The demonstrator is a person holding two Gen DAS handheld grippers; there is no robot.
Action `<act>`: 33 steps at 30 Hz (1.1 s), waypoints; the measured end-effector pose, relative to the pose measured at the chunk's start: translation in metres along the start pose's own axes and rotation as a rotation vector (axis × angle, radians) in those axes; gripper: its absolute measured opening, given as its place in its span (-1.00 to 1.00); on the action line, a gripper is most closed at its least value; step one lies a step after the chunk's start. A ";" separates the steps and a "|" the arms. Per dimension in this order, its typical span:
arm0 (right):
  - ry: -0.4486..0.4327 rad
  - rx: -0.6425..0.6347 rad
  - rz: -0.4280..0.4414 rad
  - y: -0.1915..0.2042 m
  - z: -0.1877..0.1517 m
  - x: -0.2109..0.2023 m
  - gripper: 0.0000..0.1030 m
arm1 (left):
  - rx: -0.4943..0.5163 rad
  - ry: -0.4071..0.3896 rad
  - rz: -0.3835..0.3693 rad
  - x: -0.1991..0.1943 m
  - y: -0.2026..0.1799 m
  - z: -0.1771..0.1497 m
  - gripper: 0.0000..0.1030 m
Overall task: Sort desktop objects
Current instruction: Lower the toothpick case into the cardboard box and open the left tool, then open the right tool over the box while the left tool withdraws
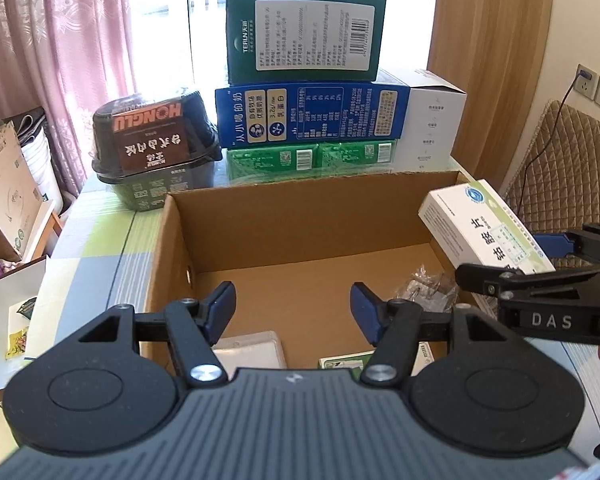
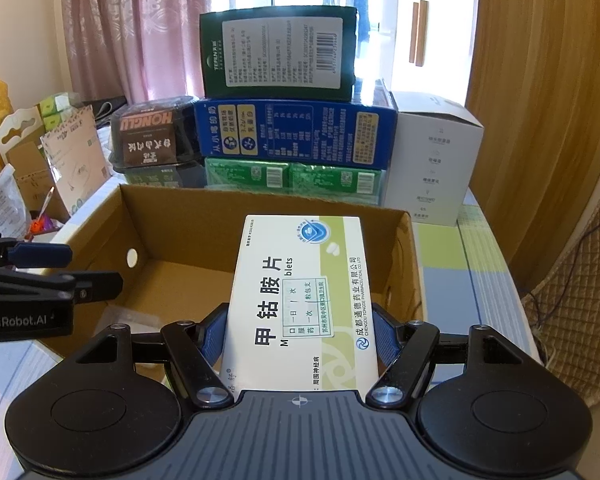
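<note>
The right gripper point(image 2: 300, 332) has its jaws pinching the white medicine box point(image 2: 304, 300) across its short width, so the box's long axis runs straight out ahead along the fingers and slopes down toward the open cardboard carton point(image 2: 204, 200). From the right wrist view the far end of the box already hangs over the carton's interior, inside the right-hand wall; from the left wrist view it shows at the carton's right rim, raised above the floor (the gap to the floor cannot be judged). So the release looks to be a matter of easing the box lower and a little leftward, then letting go.

The left gripper point(image 1: 293, 312) hovers over the carton's near edge, jaws spread with nothing between them. Under it lie a pale flat pack point(image 1: 252, 346) and a green-edged packet point(image 1: 346, 362); a crinkled clear wrapper point(image 1: 426, 286) sits near the right wall, in the likely landing spot
</note>
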State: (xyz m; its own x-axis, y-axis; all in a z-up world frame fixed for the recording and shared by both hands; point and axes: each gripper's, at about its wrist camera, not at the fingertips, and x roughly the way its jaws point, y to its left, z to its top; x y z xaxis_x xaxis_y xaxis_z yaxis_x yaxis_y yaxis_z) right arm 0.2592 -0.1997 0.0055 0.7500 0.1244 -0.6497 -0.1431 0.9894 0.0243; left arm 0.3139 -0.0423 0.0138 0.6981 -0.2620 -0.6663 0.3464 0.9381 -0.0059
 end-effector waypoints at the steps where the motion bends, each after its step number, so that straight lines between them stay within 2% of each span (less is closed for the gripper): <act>1: -0.010 0.004 0.011 0.001 0.001 0.000 0.33 | -0.001 -0.001 0.000 -0.001 0.001 0.000 0.15; 3: -0.040 0.012 0.035 0.000 0.004 -0.001 0.34 | -0.002 -0.003 0.003 -0.003 0.002 -0.001 0.16; 16: -0.049 0.018 0.007 -0.010 -0.003 -0.031 0.50 | -0.011 -0.001 0.015 -0.027 0.003 -0.014 0.25; 21: -0.061 0.030 0.000 -0.013 -0.008 -0.056 0.68 | -0.015 -0.010 0.024 -0.049 0.001 -0.020 0.32; 25: -0.071 0.036 0.008 -0.011 -0.015 -0.081 0.79 | -0.016 -0.016 0.035 -0.070 0.000 -0.027 0.44; 29: -0.084 0.039 0.020 -0.006 -0.024 -0.106 0.94 | -0.021 -0.012 0.047 -0.094 -0.001 -0.039 0.69; 33: -0.084 0.045 0.028 -0.002 -0.035 -0.130 0.96 | -0.030 -0.013 0.056 -0.120 -0.001 -0.053 0.81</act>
State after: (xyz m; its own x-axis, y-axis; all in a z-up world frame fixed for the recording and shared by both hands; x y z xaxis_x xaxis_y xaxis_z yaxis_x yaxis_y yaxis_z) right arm 0.1394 -0.2200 0.0628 0.7978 0.1562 -0.5823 -0.1372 0.9875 0.0770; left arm 0.1963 0.0001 0.0538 0.7241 -0.2120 -0.6563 0.2878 0.9577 0.0081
